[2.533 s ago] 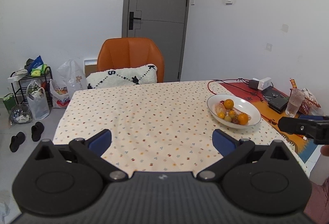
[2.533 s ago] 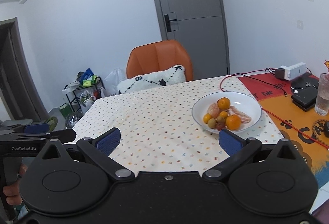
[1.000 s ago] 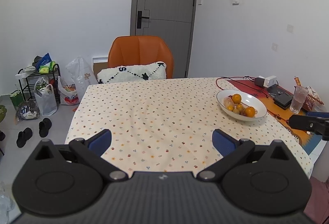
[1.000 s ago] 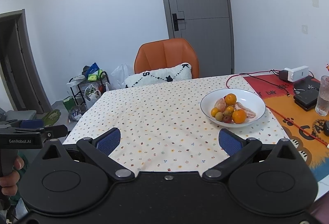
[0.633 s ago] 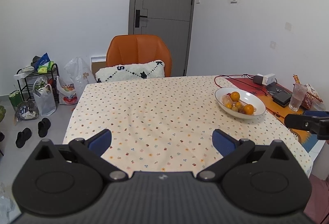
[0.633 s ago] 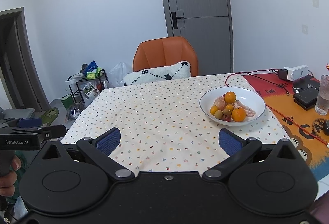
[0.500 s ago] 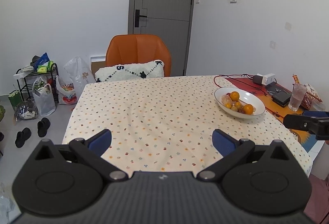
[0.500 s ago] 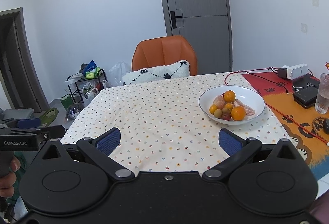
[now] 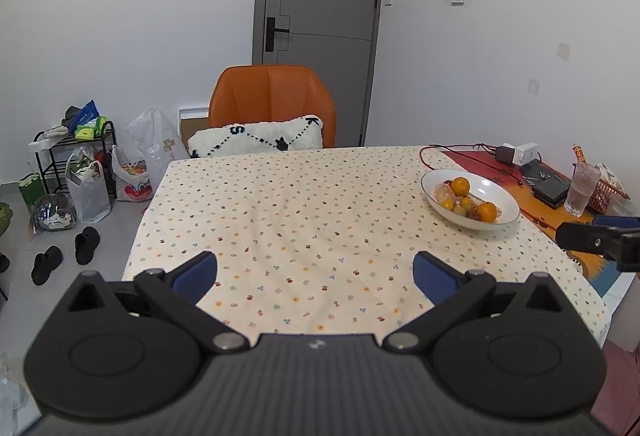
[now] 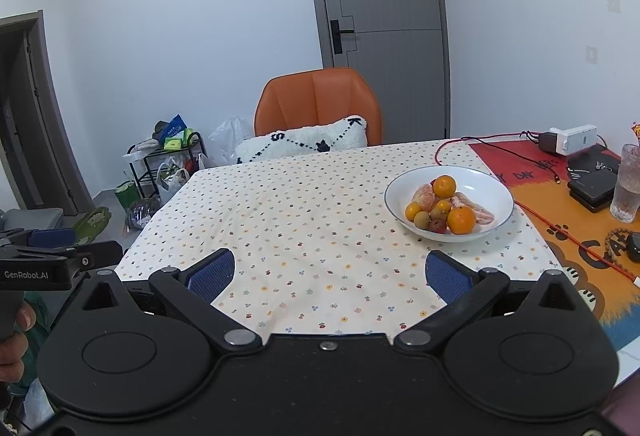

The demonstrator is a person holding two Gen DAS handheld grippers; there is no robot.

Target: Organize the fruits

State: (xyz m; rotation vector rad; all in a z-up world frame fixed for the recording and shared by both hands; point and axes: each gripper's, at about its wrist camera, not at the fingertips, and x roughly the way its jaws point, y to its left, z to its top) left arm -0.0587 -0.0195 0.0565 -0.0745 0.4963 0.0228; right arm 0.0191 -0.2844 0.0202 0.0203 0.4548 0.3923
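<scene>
Left gripper [image 9: 315,276]: black plastic body with ribbed top, two linked arms ending in blue textured pads [image 9: 196,276]; jaws spread wide, nothing between them, held over the near edge of the table.

Right gripper [image 10: 327,274]: same build, smooth black housing with round discs, blue cross-hatched pads [image 10: 448,276]; jaws likewise released and empty, above the near table edge. Each gripper shows at the side of the other's view.

Table [image 9: 304,220]: rectangular, draped in a cream cloth with a small scattered floral print, slightly wrinkled.

Bowl [image 10: 496,192]: shallow, round, glossy white ceramic with a thin dark rim, on the right part of the cloth, well apart from both grippers. It holds the fruits [image 10: 446,210], all piled together: round oranges with dimpled skin, peeled pale-orange segments, small yellow-green and reddish pieces.

Mat [image 10: 560,220]: flat, orange and red with black lettering and paw prints, beside the bowl on the right. A red cable [image 10: 544,220] runs across it.

Glass [image 10: 628,184]: clear, textured, upright on the mat near dark flat boxes [image 10: 592,188].

Chair [image 9: 274,96]: orange, smooth padded back, at the far side, with a fluffy white cushion [image 9: 256,136] stitched in dark lines.

Door [image 9: 320,28]: grey, panelled, black handle.

Rack [image 9: 76,160]: black wire frame on the floor at left, with plastic bags [image 9: 138,164] and dark slippers [image 9: 66,252] near it.
</scene>
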